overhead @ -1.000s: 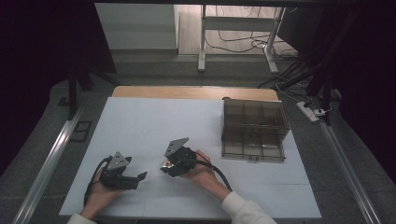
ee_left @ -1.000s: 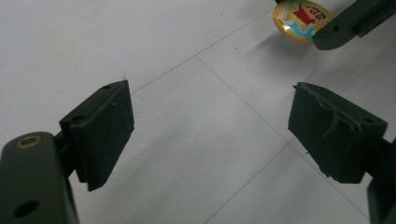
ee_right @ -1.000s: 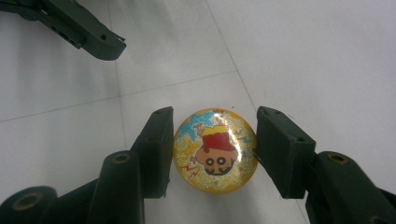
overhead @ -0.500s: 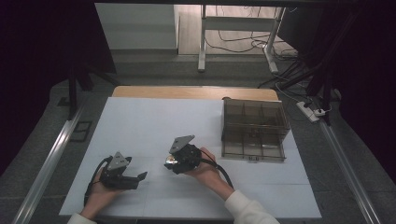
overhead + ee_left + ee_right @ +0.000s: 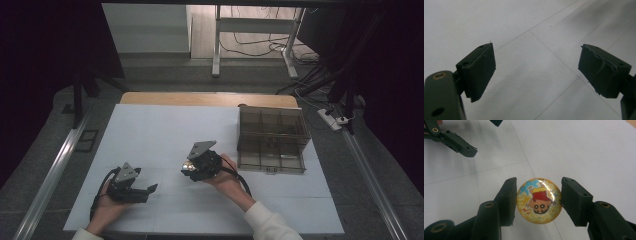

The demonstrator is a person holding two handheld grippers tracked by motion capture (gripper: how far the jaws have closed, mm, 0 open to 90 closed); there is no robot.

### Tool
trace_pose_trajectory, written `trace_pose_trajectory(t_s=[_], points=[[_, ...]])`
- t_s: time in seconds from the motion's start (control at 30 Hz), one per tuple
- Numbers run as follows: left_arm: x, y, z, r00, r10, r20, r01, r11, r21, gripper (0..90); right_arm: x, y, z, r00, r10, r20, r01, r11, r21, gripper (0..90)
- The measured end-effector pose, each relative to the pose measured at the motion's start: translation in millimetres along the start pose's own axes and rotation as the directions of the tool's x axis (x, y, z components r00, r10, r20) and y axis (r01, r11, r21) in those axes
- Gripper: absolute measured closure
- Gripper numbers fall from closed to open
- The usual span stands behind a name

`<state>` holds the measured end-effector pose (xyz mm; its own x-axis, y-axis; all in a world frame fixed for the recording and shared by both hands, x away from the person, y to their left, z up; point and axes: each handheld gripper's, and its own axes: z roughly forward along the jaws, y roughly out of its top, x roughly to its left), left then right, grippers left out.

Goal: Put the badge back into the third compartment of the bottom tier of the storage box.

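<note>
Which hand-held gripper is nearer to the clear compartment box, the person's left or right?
Right. The right hand-held gripper, holding a round cartoon badge, is just left of the clear compartment box. The left hand-held gripper is farther off, near the table's front left.

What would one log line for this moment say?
right gripper: shut on cartoon badge | left gripper: open, empty | compartment box: right side of table

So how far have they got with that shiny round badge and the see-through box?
Done: the right tool is shut on the round cartoon badge, its pads pressing both edges. In hand: in the high view the badge sits mid-table, left of the clear compartment box. Left: probably carrying it over and dropping it into a compartment. The left tool stays open with nothing between its pads.
</note>
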<state>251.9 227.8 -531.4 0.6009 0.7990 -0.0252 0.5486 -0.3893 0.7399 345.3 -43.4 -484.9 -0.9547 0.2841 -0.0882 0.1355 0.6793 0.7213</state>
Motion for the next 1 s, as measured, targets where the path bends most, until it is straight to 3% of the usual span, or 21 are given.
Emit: trace_pose_trajectory(t_s=[1.0], points=[[-0.2, -0.1, -0.1, 1.0, 0.002, -0.002, -0.002, 1.0, 0.0, 14.6, -22.4, -15.1, -32.1, 0.9968, 0.066, 0.046, -0.065, 0.998, -0.023, 47.1]])
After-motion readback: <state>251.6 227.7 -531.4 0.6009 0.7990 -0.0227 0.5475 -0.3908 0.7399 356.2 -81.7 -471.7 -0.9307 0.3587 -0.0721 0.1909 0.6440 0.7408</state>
